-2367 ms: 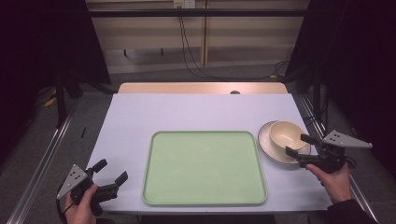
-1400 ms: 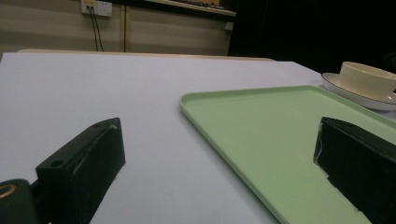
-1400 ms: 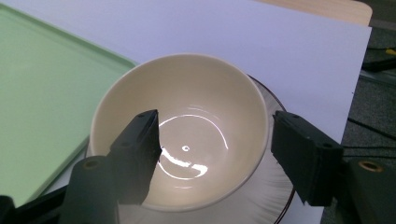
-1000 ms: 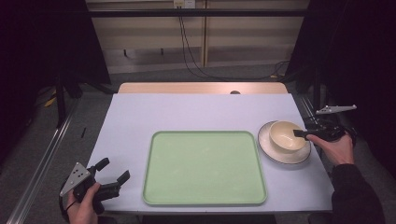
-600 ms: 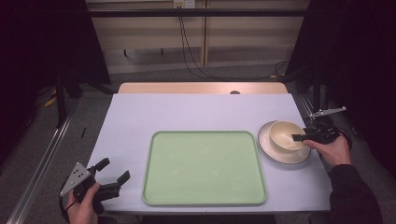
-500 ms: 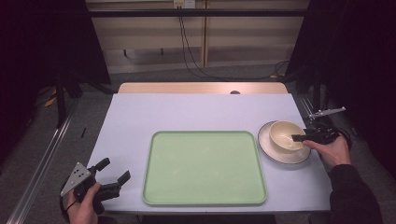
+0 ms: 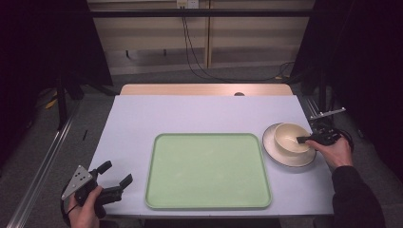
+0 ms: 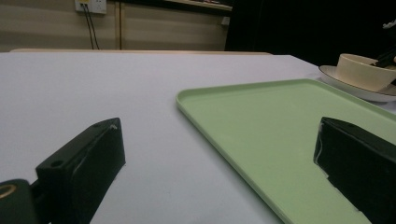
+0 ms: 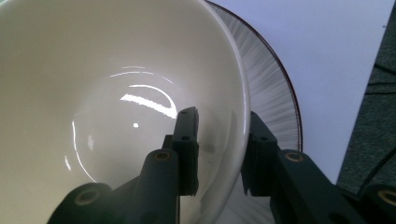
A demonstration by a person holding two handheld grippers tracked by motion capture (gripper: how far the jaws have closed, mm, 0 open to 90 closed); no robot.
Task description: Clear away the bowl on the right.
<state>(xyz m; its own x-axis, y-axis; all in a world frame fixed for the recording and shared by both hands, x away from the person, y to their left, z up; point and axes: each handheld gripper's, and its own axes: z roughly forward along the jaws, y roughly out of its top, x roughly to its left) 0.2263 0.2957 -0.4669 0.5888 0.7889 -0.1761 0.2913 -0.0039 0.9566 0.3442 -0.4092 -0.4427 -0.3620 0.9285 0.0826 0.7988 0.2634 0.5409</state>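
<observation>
Worktop (image 7: 199, 114): pale lilac-white sheet lying over a wooden top, a strip of wood showing at the far edge. Room around it sitting dark, with a light panelled wall (image 7: 209, 38) behind and black cables (image 7: 190, 47) hanging down it to the floor.

Tray (image 7: 207, 170): pale green, rectangular, rounded corners, lying flat at the near middle of the worktop, long sides running left to right.

Plate (image 7: 273, 152): round, cream with a dark edge, lying flat just right of the tray, near the worktop's right edge.

Bowl (image 7: 289, 137): cream, round, standing upright on the plate, mouth facing up; being round, it is showing no long axis.

Right claw (image 9: 219, 140): reaching in level from the right, hand (image 7: 335, 151) behind it at the worktop's right edge. Jaws have just been closing across the bowl's near wall, one inside, one outside; the inner jaw is standing a little off the wall, so the grip is not yet pressing.

Left claw (image 7: 116, 175): resting at the near left corner in the left hand (image 7: 84, 209), pointing toward the tray. Jaws standing wide apart, nothing between them.
</observation>
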